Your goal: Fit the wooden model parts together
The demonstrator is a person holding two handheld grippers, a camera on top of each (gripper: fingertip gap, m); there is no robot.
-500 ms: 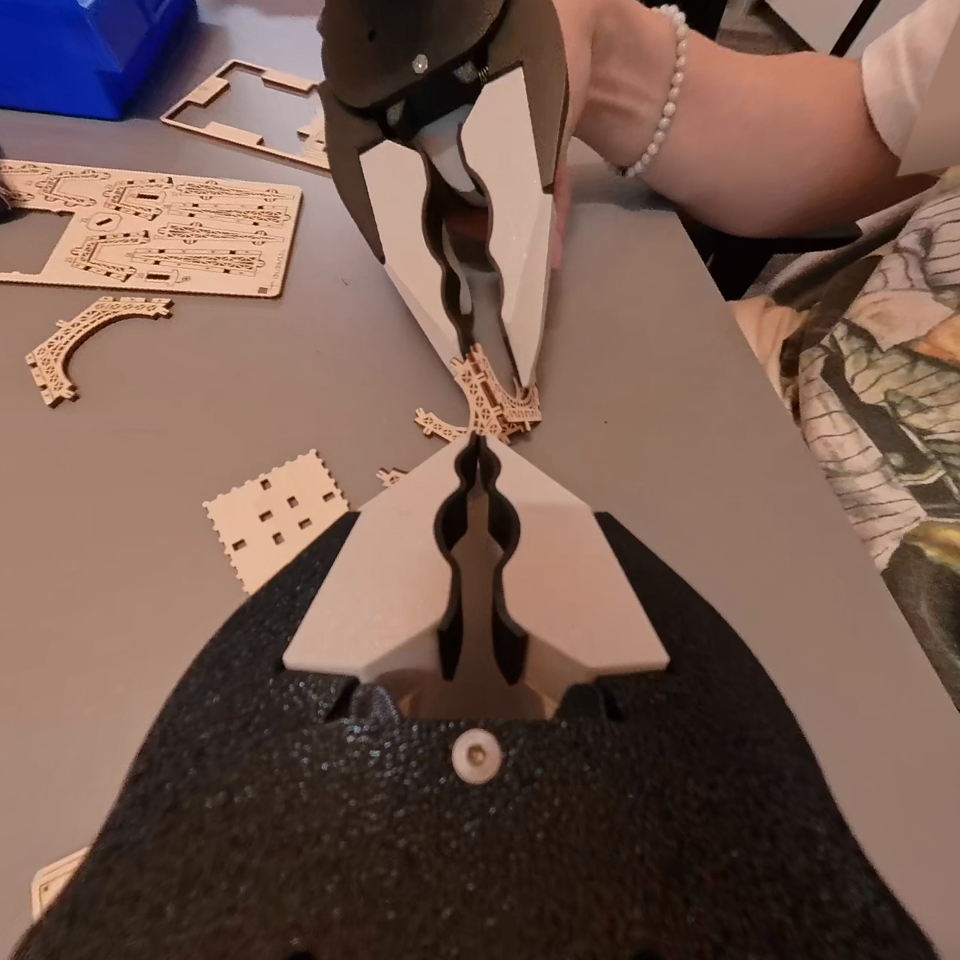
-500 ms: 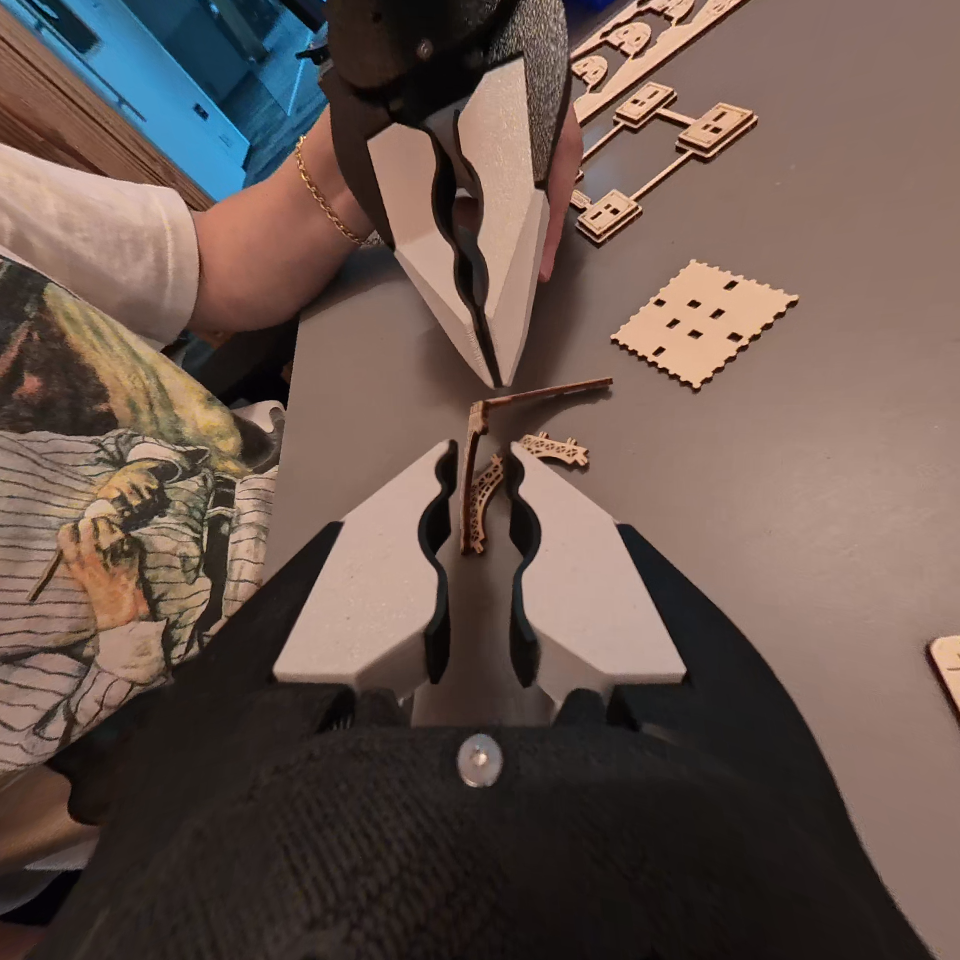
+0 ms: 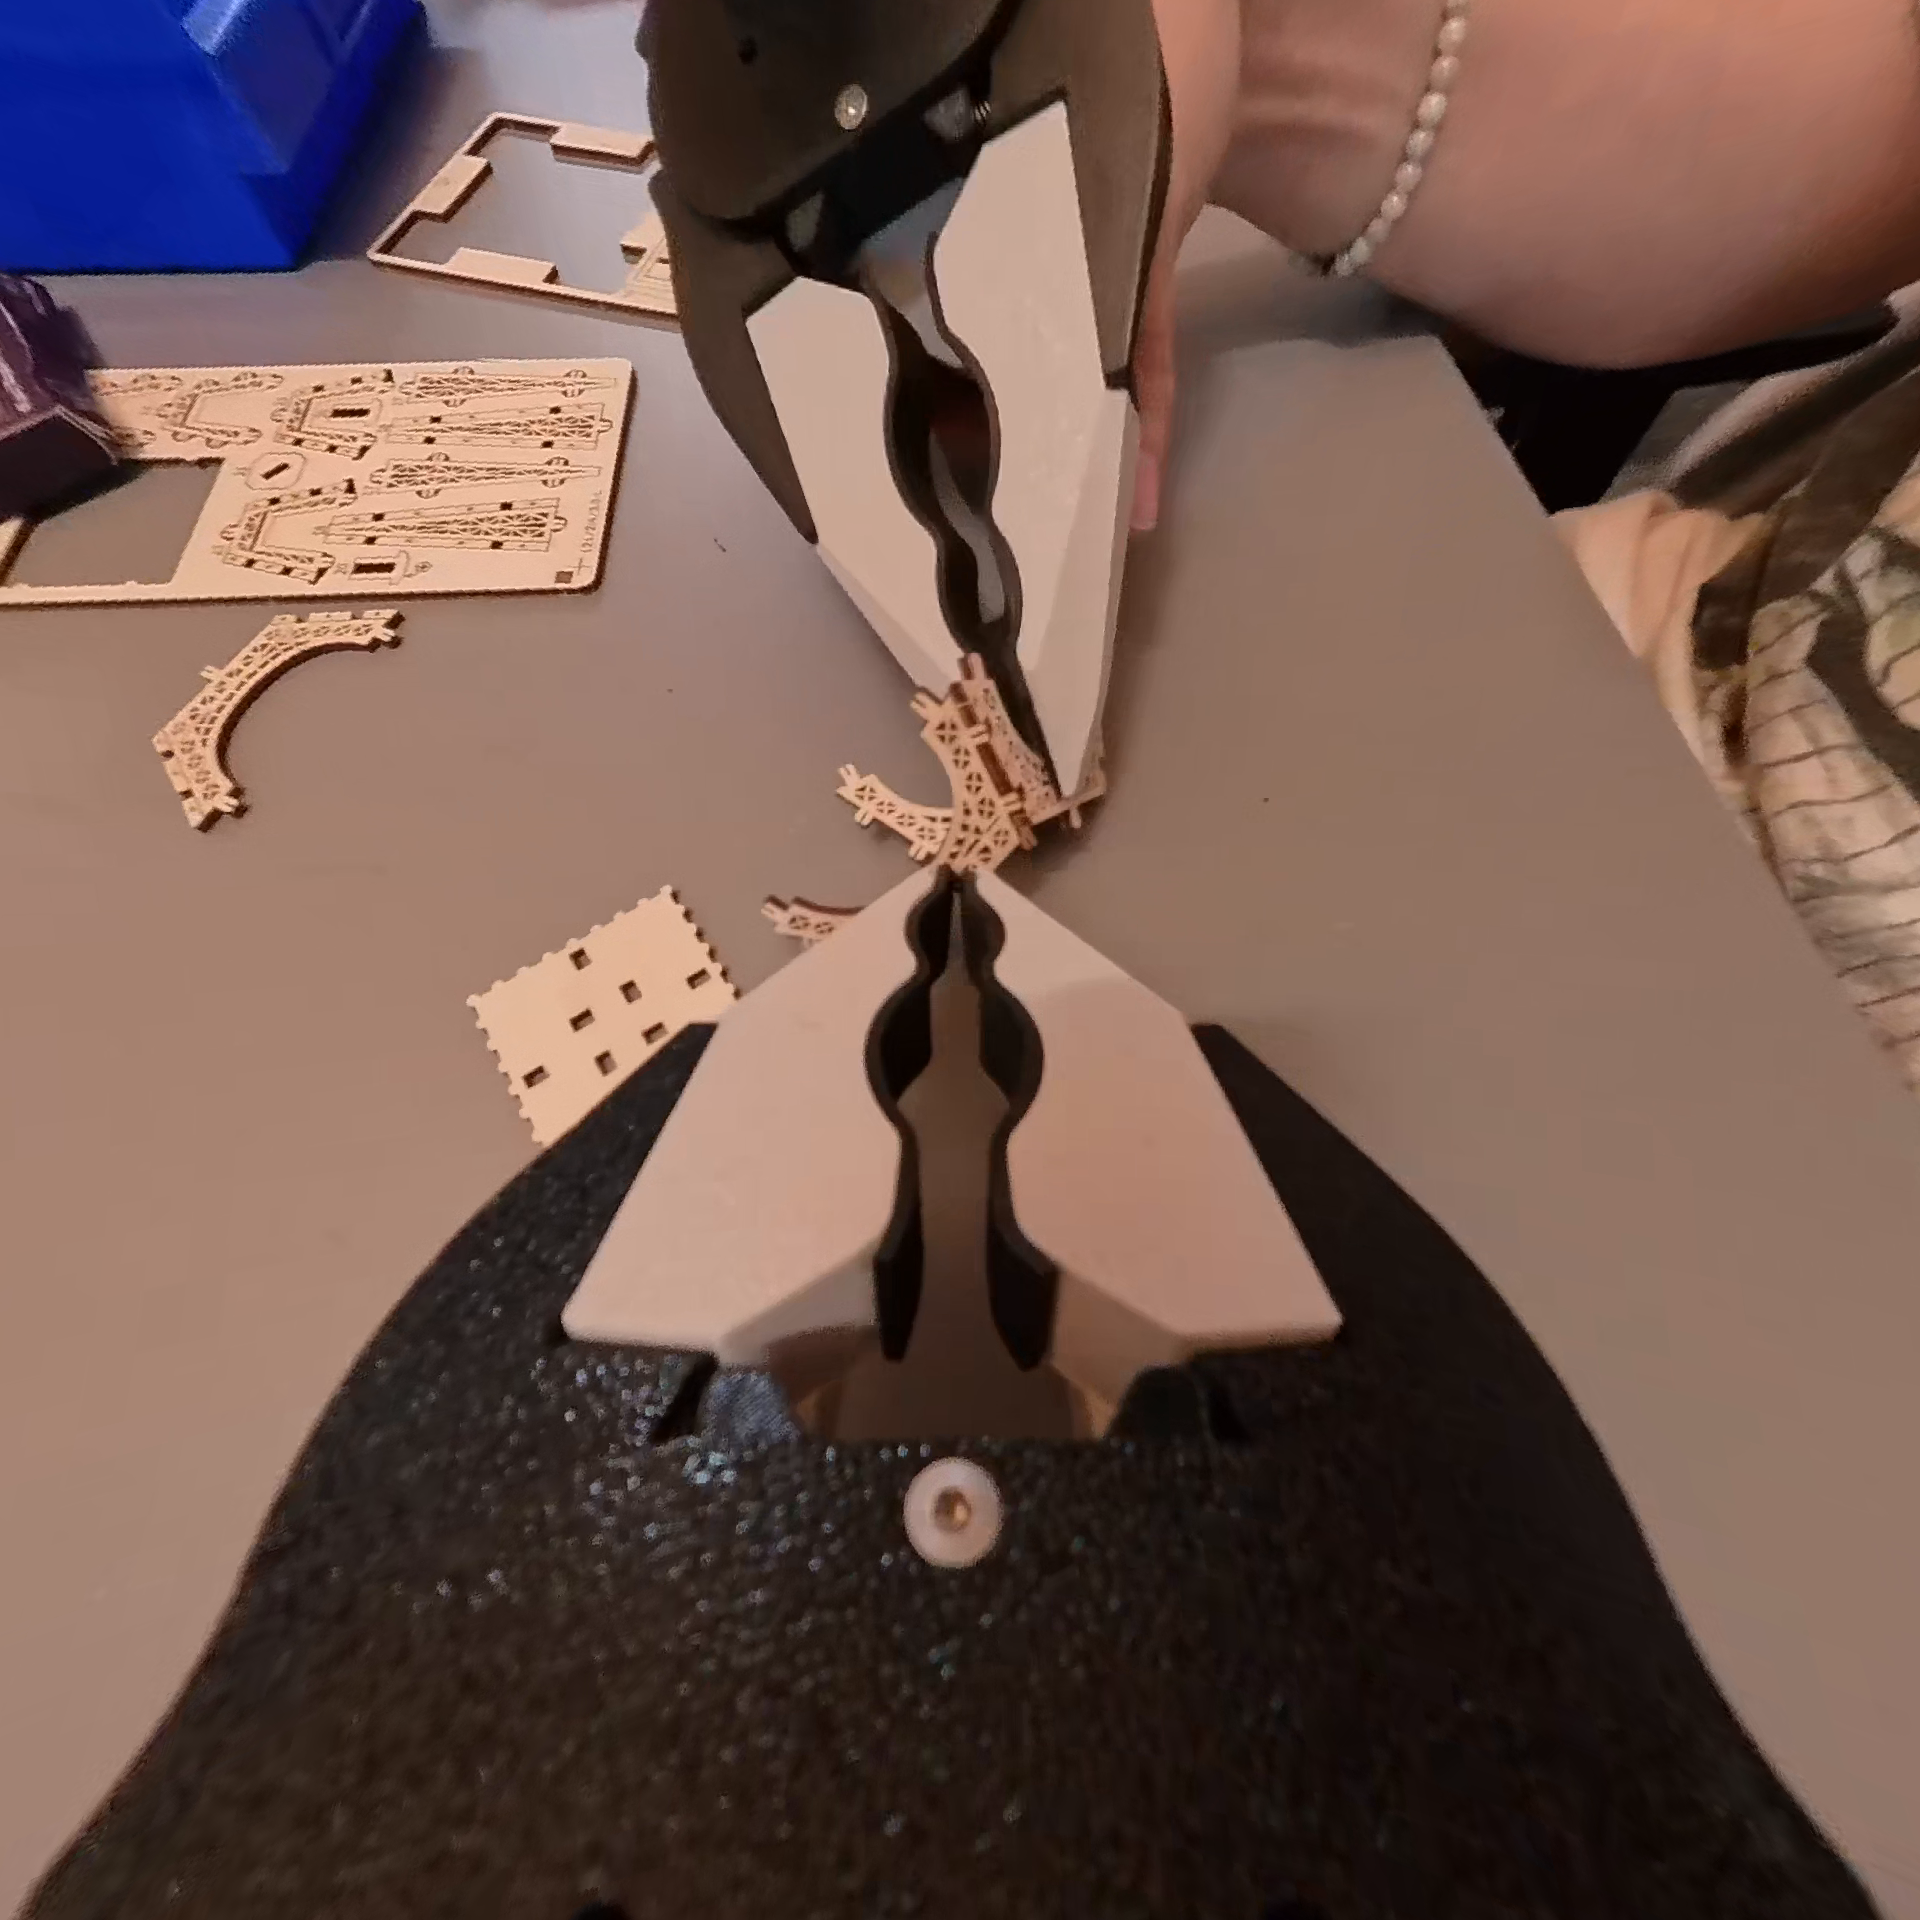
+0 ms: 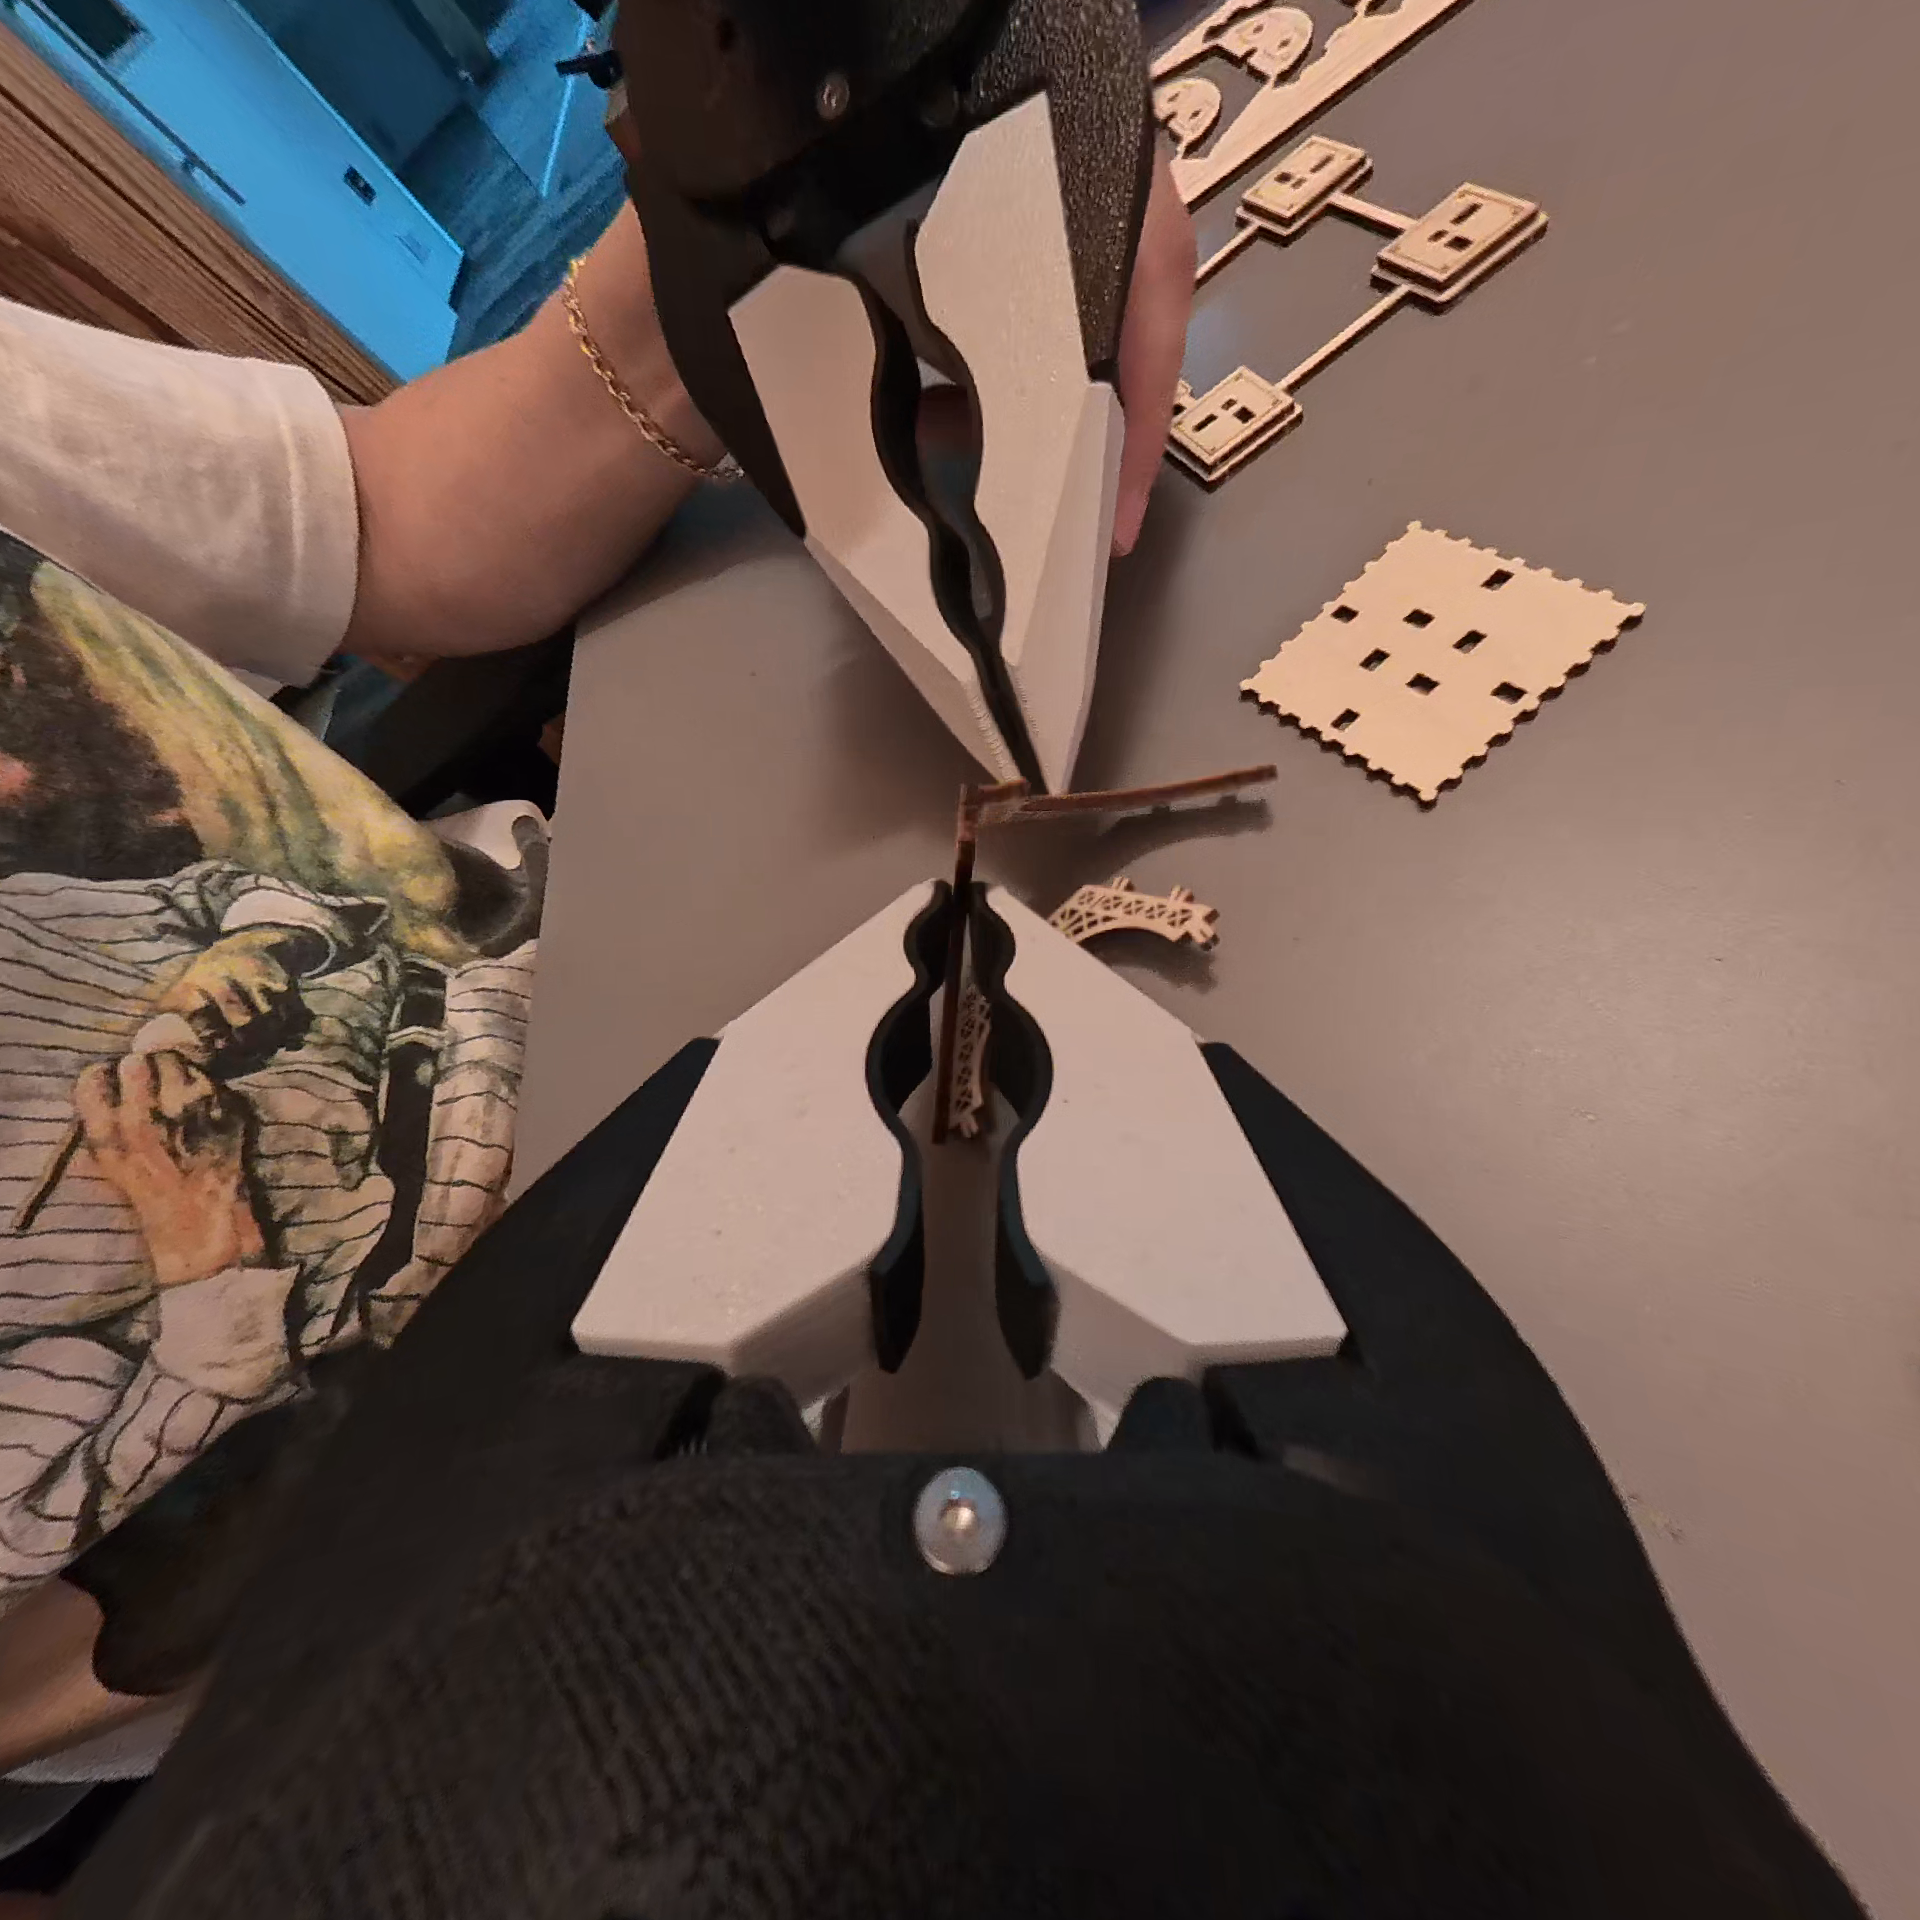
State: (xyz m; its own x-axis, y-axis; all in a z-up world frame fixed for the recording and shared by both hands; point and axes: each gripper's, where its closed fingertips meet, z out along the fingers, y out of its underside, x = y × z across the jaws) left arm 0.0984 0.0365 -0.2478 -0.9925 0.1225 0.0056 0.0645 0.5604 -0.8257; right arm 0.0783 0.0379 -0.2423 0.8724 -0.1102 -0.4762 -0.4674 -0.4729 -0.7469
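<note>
Each gripper pinches its own wooden arch, the left gripper (image 3: 951,883) on the flat arch (image 3: 914,821), the right gripper (image 4: 961,894) on the edge-on arch (image 4: 961,997), so their ends meet square for slotting.

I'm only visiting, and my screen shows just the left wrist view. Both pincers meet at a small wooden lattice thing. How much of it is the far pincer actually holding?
Observer: In the right wrist view the right gripper is shut on a curved lattice part. The part stands on edge and runs well back between the fingers.
Operator: And my near pincer?
Observer: The left gripper pinches the corner where a second lattice part meets the first. That part sticks out sideways, apparently clear of the table.
Operator: Something pokes out beside my pincer's tip.
Observer: That is a loose arch part, lying flat on the table with nothing touching it.
</note>
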